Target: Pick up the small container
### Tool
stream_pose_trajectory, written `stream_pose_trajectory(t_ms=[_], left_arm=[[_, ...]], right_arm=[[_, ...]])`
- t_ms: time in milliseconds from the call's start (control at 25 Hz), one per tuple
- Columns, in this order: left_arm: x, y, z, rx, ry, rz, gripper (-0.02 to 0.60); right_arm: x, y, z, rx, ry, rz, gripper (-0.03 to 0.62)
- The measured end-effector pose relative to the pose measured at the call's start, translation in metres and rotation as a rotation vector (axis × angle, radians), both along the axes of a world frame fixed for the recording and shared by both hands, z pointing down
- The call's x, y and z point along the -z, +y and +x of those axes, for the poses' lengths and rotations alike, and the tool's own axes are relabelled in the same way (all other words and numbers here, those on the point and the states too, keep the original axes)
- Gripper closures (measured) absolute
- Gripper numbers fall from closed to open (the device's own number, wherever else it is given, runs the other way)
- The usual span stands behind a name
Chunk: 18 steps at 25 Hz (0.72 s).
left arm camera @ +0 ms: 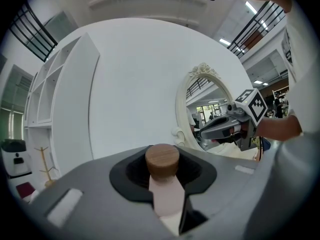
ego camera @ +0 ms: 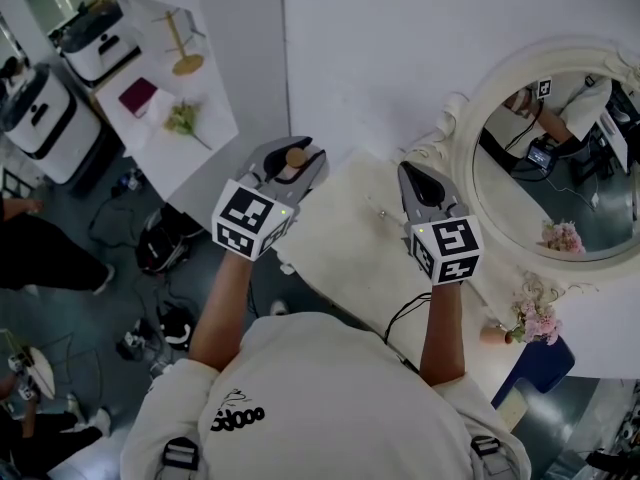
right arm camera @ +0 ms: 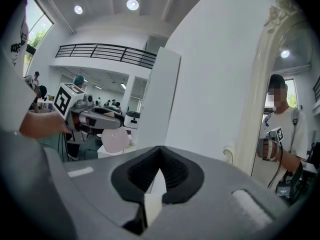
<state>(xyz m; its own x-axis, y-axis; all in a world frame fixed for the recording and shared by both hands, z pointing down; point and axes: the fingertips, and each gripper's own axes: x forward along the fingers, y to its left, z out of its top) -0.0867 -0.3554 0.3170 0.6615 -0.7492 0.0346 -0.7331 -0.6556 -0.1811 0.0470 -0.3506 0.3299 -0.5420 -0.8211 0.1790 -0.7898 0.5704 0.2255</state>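
We are standing over a white dressing table (ego camera: 340, 230) set against a white wall (ego camera: 380, 58), with a round mirror (ego camera: 565, 183) in an ornate frame to its right. We are holding both tools out above the tabletop. The right gripper (ego camera: 418, 180) is hanging near the table's middle with its jaws drawn together and nothing between them. The left gripper (ego camera: 291, 168) is sitting over the table's left edge with its jaws partly apart and pressing on the small container (left arm camera: 165, 191), a pale pink bottle whose neck is running between the pads and whose wooden cap (left arm camera: 162, 160) is poking out just past them. From the right gripper view, its rounded pink body (right arm camera: 115, 139) is hanging clear below the left tool, touching no surface, so we are judging the pick-up as good as made. The trouble we are expecting lies in the grip: the pads are catching only the slim, smooth neck while the heavier body is dangling beneath, so any tilt or quick swing could let it pivot or slide through. It is also hovering at the table's edge, with floor and cables below. If the jaws loosen here it misses the tabletop, so we are favouring a steady, level carry.
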Motion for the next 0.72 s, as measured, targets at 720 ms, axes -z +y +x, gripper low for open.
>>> stream_pose_trajectory(t_ms=[720], left_arm=[[-0.014, -0.007, -0.003, -0.002, 0.006, -0.040, 0.457]], right_arm=[[-0.016, -0.006, -0.006, 0.028, -0.001, -0.040, 0.594]])
